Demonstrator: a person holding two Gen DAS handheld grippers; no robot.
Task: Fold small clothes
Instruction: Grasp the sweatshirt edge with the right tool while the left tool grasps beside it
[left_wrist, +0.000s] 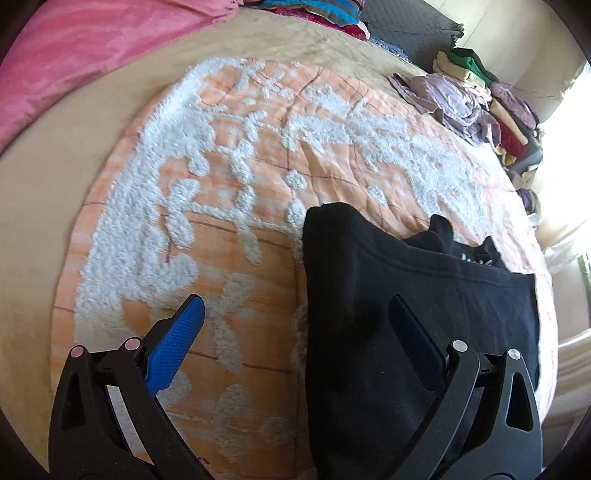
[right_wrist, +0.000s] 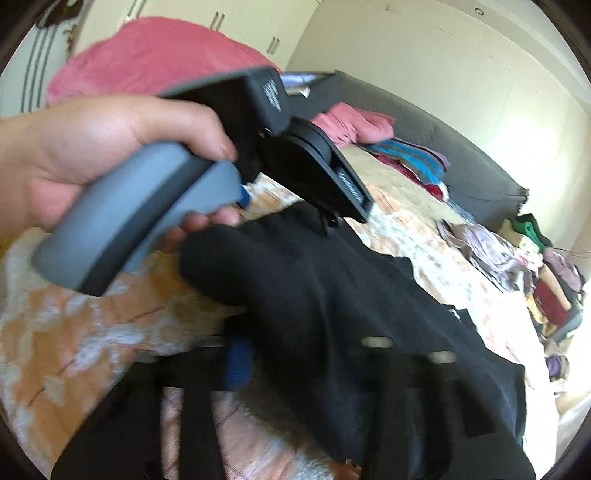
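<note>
Left wrist view, left to right: a pink blanket (left_wrist: 74, 55) lies along the far left of the bed, then the orange-and-white tufted bedspread (left_wrist: 229, 155), then the black garment (left_wrist: 406, 295) lying on that bedspread at lower right. A pile of unfolded clothes (left_wrist: 480, 103) sits at the far right edge of the bed, well apart from the garment.

The left gripper (left_wrist: 295, 314) stands wide open and holds nothing. Its left finger is over bare bedspread; its right finger is over the black cloth, so the garment's left edge lies between the two.

The right gripper (right_wrist: 295, 354) is heavily blurred in its own view. One blue pad shows at the garment's near edge, the other side is lost against the black cloth; I cannot tell whether it is open or has hold of anything.

Judgement on the step in hand: the garment appears partly folded and needs an edge taken. The left gripper should close only with the cloth edge well inside the fingers, taking all layers, then lift low so the fold does not slide.

Differences between views: the right wrist view alone shows the person's left hand (right_wrist: 92, 155) gripping the grey handle of the left gripper above the garment, and the room wall beyond. The left wrist view alone shows that gripper's opening clearly.
</note>
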